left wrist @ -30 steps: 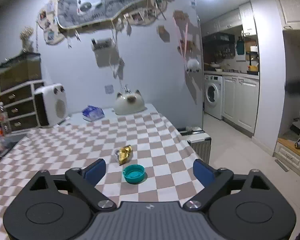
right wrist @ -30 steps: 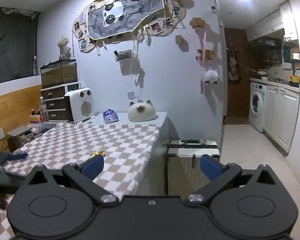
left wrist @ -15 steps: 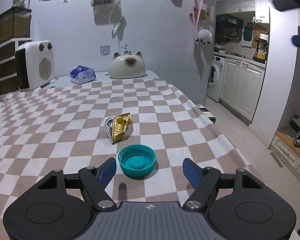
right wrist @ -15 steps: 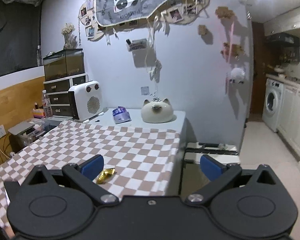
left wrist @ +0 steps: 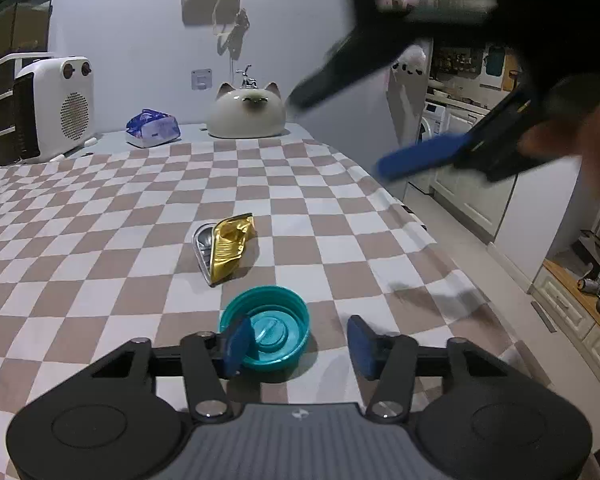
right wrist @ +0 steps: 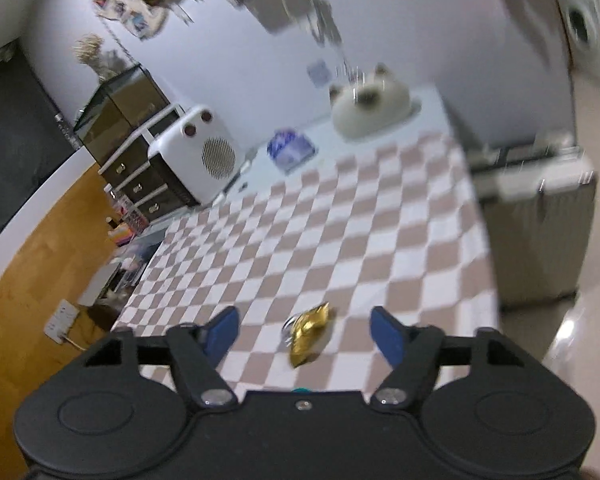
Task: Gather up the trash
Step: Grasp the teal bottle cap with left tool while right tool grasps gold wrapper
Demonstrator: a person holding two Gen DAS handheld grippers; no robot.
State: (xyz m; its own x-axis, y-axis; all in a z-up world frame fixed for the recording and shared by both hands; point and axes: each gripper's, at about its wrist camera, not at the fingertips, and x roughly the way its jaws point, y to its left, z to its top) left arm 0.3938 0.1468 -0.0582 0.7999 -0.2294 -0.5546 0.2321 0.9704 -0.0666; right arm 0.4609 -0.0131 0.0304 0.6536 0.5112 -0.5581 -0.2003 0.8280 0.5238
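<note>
A teal plastic lid (left wrist: pixel 266 332) lies upside down on the checkered tablecloth (left wrist: pixel 100 240). My left gripper (left wrist: pixel 298 346) is open low over it, its left finger over the lid's rim and its right finger clear of it. A crumpled gold foil wrapper (left wrist: pixel 227 249) lies just beyond the lid. My right gripper (right wrist: pixel 306 336) is open above the table with the gold wrapper (right wrist: pixel 310 334) between its fingers in view; a sliver of the teal lid (right wrist: pixel 301 390) shows under it. In the left wrist view the right gripper (left wrist: pixel 420 160) hangs blurred at upper right.
A white cat-shaped container (left wrist: pixel 246 116), a blue tissue pack (left wrist: pixel 153 128) and a white heater (left wrist: pixel 54 108) stand at the table's far end. The table's right edge (left wrist: pixel 432 236) drops to a tiled floor. A grey case (right wrist: pixel 536 236) stands beside the table.
My left gripper has come down and forward around the teal lid. My right gripper has swung in over the table and tilted down toward the gold wrapper.
</note>
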